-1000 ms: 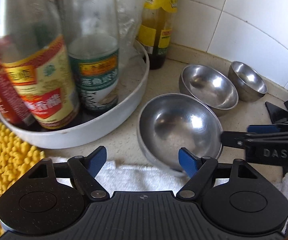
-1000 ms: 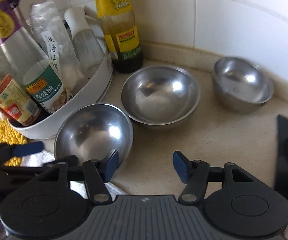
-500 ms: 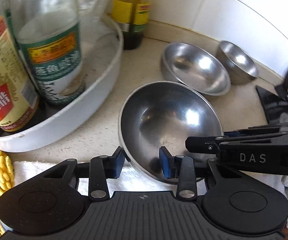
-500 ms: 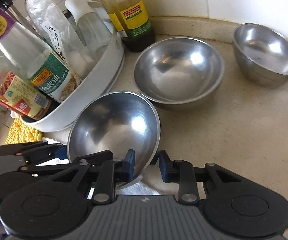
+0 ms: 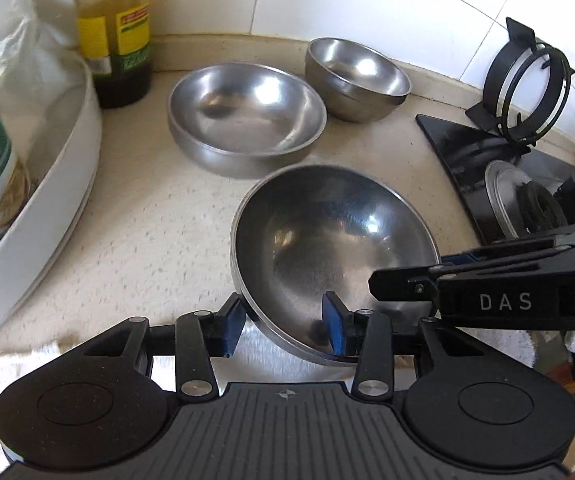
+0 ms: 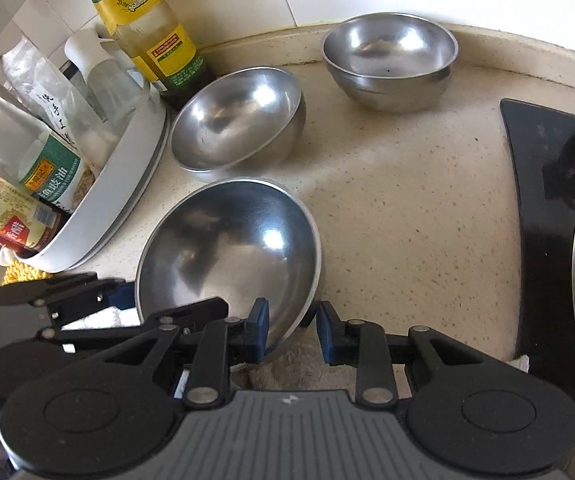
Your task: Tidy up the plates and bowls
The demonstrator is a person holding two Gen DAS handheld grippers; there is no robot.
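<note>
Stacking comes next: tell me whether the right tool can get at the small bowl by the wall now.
Probably not yet: the right tool is clamped on the rim of the near bowl. The counter towards the small bowl looks free otherwise.

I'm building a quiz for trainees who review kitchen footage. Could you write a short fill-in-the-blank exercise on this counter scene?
1. The number of steel bowls on the counter is ____.
2. Both hand-held grippers reach the rim of the bowl ____ to the cameras, the near bowl.
3. The sauce bottles stand in a round tray whose colour is ____.
4. The tall oil bottle beside the middle bowl has a yellow and ____ label.

Missing words: three; nearest; white; green
</note>
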